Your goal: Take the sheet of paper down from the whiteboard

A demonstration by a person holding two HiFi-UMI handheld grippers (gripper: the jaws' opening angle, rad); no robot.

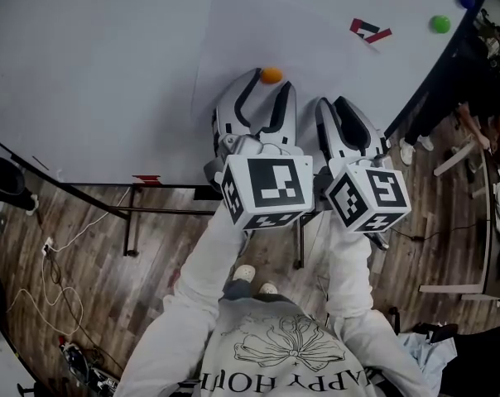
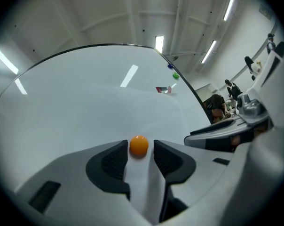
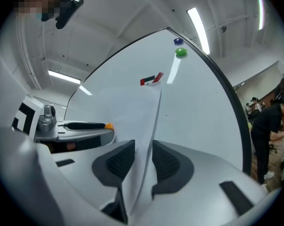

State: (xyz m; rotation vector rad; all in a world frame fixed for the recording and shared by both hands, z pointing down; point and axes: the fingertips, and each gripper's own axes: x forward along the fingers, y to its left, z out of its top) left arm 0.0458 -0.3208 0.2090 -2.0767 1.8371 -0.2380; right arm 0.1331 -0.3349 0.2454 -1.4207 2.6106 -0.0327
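Sheet of paper (image 1: 233, 40) lies on whiteboard (image 1: 84, 56). Its outline is faint, white on white, and both grippers hide its lower edge. Left gripper (image 1: 267, 89): jaws apart, flanking orange magnet (image 2: 138, 145) on the sheet. Right gripper (image 3: 143, 145): jaws apart, astride the sheet's right edge, not clamping it. Red-black magnet (image 1: 370, 31) sits near the upper corner. Wooden floor (image 1: 151, 246) lies below.

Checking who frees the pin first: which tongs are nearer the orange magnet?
Left. The left tongs stand open with the orange magnet between their tips; the right tongs are off to its side, open around the edge of the sheet of paper.
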